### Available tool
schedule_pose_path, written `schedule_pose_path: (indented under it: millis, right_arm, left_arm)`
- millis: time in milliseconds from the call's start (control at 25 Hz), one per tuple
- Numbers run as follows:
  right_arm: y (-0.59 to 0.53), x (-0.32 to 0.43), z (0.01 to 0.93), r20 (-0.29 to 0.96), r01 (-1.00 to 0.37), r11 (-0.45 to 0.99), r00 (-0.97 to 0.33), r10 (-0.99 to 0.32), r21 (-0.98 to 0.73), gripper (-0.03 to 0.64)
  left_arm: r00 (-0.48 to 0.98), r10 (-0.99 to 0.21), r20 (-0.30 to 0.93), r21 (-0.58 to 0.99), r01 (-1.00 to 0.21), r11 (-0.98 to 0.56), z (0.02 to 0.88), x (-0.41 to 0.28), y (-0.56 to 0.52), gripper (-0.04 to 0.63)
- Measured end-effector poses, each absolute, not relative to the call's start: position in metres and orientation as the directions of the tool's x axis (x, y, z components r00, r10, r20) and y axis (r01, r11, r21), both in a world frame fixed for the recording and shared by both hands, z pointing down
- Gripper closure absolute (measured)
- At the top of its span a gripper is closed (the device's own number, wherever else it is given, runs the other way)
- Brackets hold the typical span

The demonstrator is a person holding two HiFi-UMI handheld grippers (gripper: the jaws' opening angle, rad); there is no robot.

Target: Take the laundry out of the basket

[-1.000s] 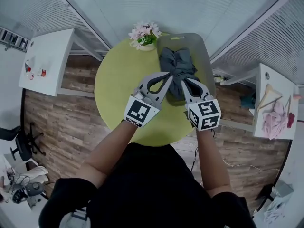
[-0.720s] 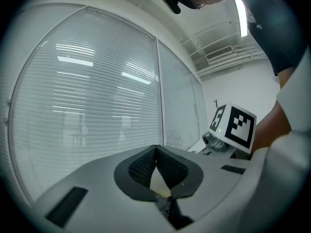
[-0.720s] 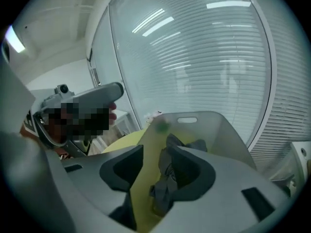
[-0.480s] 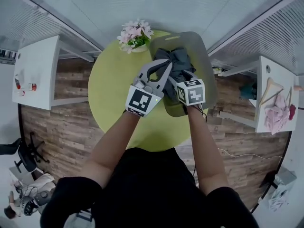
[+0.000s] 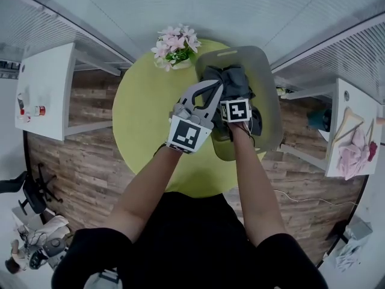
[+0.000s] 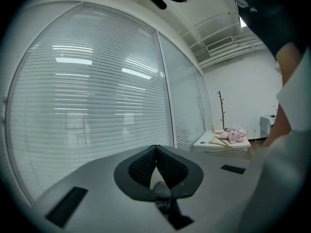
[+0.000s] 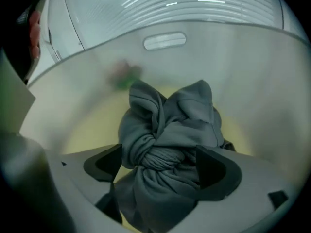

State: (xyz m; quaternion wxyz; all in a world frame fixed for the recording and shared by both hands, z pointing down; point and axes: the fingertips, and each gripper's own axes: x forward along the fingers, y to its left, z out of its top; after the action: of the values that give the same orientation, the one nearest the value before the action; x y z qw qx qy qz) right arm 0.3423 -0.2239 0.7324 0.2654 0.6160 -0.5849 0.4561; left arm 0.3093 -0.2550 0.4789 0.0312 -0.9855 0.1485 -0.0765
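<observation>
The round yellow-green table [image 5: 144, 119] filled the middle of the head view. The grey basket [image 5: 269, 101] stood on its right side. The laundry [image 7: 167, 125], a grey garment twisted into a knot, lay in the bottom of the basket.

The right hand-held gripper [image 7: 160, 166] pointed steeply down into the basket. Its jaws had just been opening and stood wide apart, one on each side of the knot. The cloth bulged up between them, close against the pads but not squeezed. The left hand-held gripper [image 6: 156, 152] was closed, its pad tips meeting with nothing clamped there. It lay nearly level over the basket's near left rim, just beside the right one, and faced the slatted window blinds [image 6: 97, 96].

A pot of pink flowers [image 5: 175, 44] stood at the table's far edge, just left of the basket. The basket's walls rose around the right hand-held gripper on every side, with a handle slot [image 7: 164, 41] in the far wall. Left of both hand-held grippers the table top lay open.

Past the table's rim ran the wood floor [image 5: 90, 155]. A white side table [image 5: 51, 71] stood well off to the left. A second white side table [image 5: 344, 98] on the right carried a heap of pink cloth [image 5: 355, 155].
</observation>
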Motion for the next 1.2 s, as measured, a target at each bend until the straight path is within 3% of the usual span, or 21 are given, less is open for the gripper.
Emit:
schedule_pose_path:
  millis: [480,680,1200]
  right_arm:
    - [-0.239,0.327,0.787,0.91,-0.965,-0.154,-0.14,-0.391,-0.214,0.149]
    - [-0.24,0.335,0.794,0.924,-0.987,-0.108,-0.07,-0.375,-0.119,0.152]
    - [-0.234,0.341,0.739,0.904,-0.992,0.006,-0.115,-0.412,-0.124,0.198]
  left_arm:
    - [0.924,-0.333,0.186,-0.044,-0.331,-0.943,0.499,0.302,-0.272,0.592]
    - [0.92,-0.343,0.189,-0.041,-0.341,-0.939,0.503,0.297,-0.276,0.592]
    - [0.906,-0.368,0.207,-0.013,-0.374,-0.927,0.498,0.272,-0.266,0.592]
